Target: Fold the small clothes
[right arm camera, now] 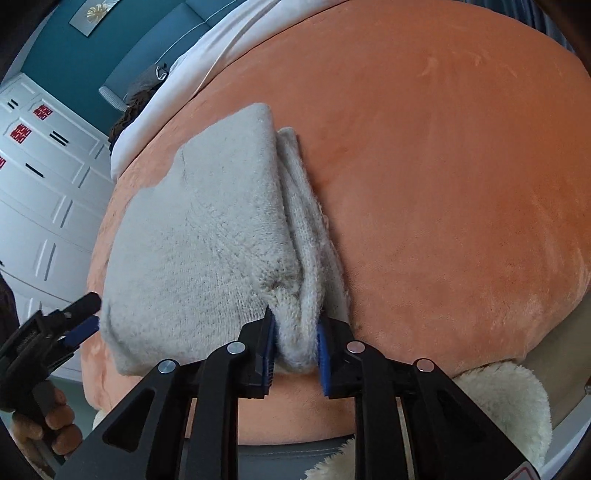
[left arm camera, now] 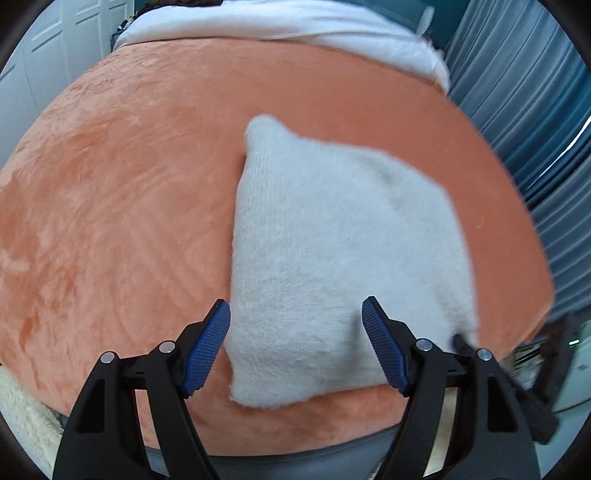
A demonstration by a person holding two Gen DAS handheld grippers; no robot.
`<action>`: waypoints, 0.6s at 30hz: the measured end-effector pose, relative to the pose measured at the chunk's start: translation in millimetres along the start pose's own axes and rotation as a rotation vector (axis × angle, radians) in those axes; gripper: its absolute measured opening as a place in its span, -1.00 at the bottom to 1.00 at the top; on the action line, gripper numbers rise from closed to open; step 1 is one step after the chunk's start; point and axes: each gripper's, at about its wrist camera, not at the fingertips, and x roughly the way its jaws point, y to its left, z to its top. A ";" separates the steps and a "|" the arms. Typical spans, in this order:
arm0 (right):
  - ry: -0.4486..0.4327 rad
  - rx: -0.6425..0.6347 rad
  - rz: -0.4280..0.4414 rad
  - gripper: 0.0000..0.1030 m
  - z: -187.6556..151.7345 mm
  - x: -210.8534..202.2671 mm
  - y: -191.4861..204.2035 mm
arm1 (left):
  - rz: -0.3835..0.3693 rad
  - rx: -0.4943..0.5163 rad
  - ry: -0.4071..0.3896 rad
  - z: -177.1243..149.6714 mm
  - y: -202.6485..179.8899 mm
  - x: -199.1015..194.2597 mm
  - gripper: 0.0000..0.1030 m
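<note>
A folded pale grey knitted garment (left arm camera: 332,251) lies on an orange plush blanket (left arm camera: 129,184). My left gripper (left arm camera: 295,314) is open above the garment's near edge, with its jaws set either side of the cloth and holding nothing. In the right wrist view the garment (right arm camera: 207,236) lies in stacked layers. My right gripper (right arm camera: 295,328) is shut on the garment's bunched near corner. The left gripper (right arm camera: 79,317) also shows at the far left of that view, open beside the garment's other end.
The orange blanket (right arm camera: 443,184) covers a bed with a white sheet (left arm camera: 295,26) at its far end. Blue-grey curtains (left arm camera: 535,110) hang to the right. White wardrobe doors (right arm camera: 37,184) stand beyond the bed. A cream fleece cloth (right arm camera: 498,398) lies at the near edge.
</note>
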 end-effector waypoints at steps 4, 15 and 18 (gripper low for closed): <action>-0.062 0.026 0.034 -0.41 24.3 -23.0 13.7 | 0.017 -0.013 0.046 -9.3 4.8 22.7 0.41; -0.027 -0.123 -0.036 -0.75 109.7 53.6 61.6 | 0.033 0.012 0.057 -14.4 8.1 28.8 0.52; -0.147 -0.090 0.063 -0.82 119.2 14.8 61.0 | 0.029 0.026 0.059 -13.4 8.4 28.8 0.52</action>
